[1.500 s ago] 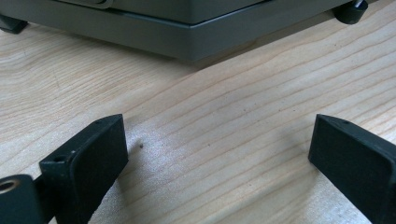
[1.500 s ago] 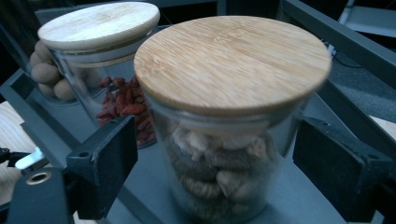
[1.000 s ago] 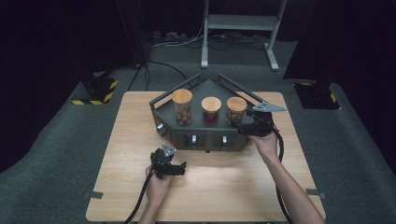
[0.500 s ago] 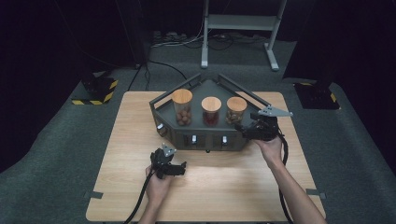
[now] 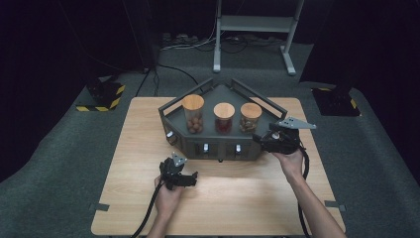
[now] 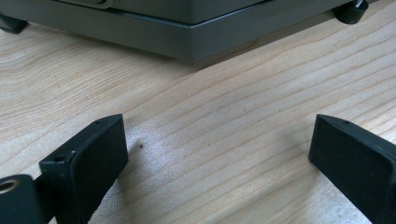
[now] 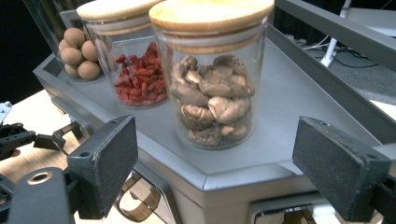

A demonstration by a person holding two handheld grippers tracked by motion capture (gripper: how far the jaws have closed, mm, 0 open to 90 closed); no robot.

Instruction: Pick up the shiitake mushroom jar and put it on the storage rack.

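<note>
Glass, bamboo-lidded, the mushroom jar stood upright at the right end of the grey tray, straight ahead of the right gripper, whose empty jaws gaped; the left gripper, wide too, rested farther off.

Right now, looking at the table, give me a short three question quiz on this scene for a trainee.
1. True or false: the right tool is clamped on a jar.
2. Which jar stands nearest the right tool: A, the one with round brown balls; B, the one with red berries; C, the one with pale brown chunks?
3. Fill in: the left tool hovers over the wooden ____.

Key: 1 false, its jaws stand apart with nothing between them. 2 C. 3 table.
</note>
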